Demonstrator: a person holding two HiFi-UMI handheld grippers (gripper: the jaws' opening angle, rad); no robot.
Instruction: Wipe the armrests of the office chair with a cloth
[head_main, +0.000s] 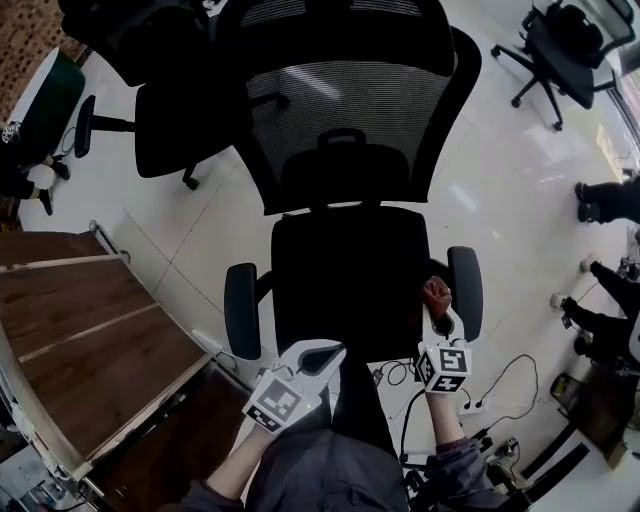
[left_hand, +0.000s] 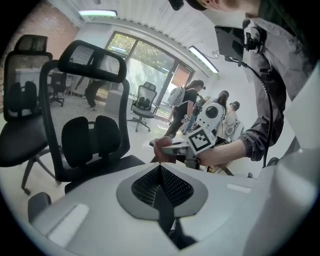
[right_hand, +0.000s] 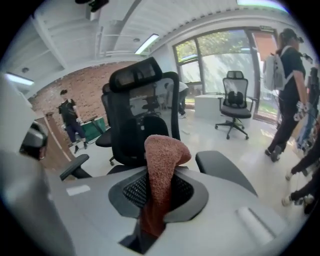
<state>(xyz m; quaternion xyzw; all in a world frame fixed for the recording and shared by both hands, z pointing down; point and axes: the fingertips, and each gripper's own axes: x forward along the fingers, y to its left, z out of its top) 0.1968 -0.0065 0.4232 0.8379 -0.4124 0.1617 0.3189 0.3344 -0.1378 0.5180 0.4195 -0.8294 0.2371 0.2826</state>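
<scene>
A black mesh-backed office chair (head_main: 350, 200) stands right in front of me, its seat below the backrest. Its left armrest (head_main: 242, 310) and right armrest (head_main: 466, 292) are dark grey pads. My right gripper (head_main: 437, 303) is shut on a reddish-brown cloth (head_main: 435, 292), held just inside the right armrest; I cannot tell whether it touches the pad. In the right gripper view the cloth (right_hand: 162, 162) sticks up from the jaws, with the right armrest (right_hand: 222, 172) beside it. My left gripper (head_main: 320, 356) hangs shut and empty over the seat's front edge, clear of the left armrest.
A wooden desk (head_main: 90, 340) fills the lower left. Other black office chairs stand at the back left (head_main: 170, 120) and back right (head_main: 560, 50). Cables and a power strip (head_main: 470, 405) lie on the white floor by my right side. People's legs (head_main: 610, 200) show at the right edge.
</scene>
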